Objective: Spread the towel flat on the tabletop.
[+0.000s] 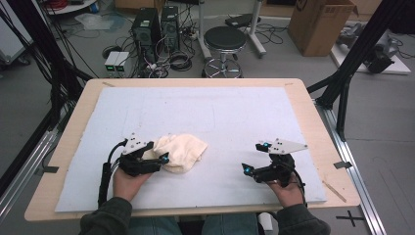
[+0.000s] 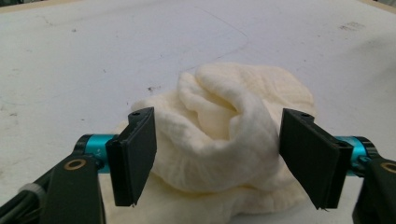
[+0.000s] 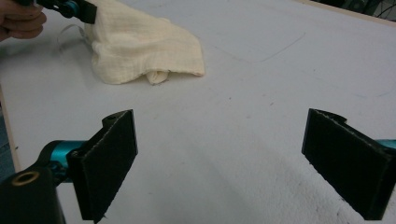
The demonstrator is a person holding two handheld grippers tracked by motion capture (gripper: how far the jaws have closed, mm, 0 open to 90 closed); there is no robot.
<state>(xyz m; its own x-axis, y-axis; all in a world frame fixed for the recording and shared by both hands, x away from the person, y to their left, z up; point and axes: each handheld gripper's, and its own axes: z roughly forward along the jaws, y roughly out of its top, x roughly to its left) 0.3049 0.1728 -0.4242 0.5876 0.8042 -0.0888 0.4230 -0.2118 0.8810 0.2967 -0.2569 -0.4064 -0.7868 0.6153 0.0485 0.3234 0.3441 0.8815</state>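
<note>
Your cloth (image 1: 180,152) lies bunched on the worktop (image 1: 235,117), on its white sheet, toward your left side and nearer your edge than the far one. It is a cream, soft-looking fabric with a fine woven texture, crumpled into a low mound. From the left gripper view the cloth (image 2: 224,135) shows thick rolled folds curling over a hollow near its middle, with a flatter layer spread out beneath the mound. From the right gripper view the cloth (image 3: 144,42) looks like a sloped heap with one smooth face, and a small tuck of fabric peeks out under its lower edge.

Your left hand-held gripper (image 1: 155,157) sits right at the cloth on its near-left side. Its jaws stand spread on either side of the raised fold, with the fold between them; the pads are not pressing on it.

Your right hand-held gripper (image 1: 255,157) rests well apart from the cloth, off to its right over bare white sheet. Its jaws are spread wide with nothing between them.
</note>
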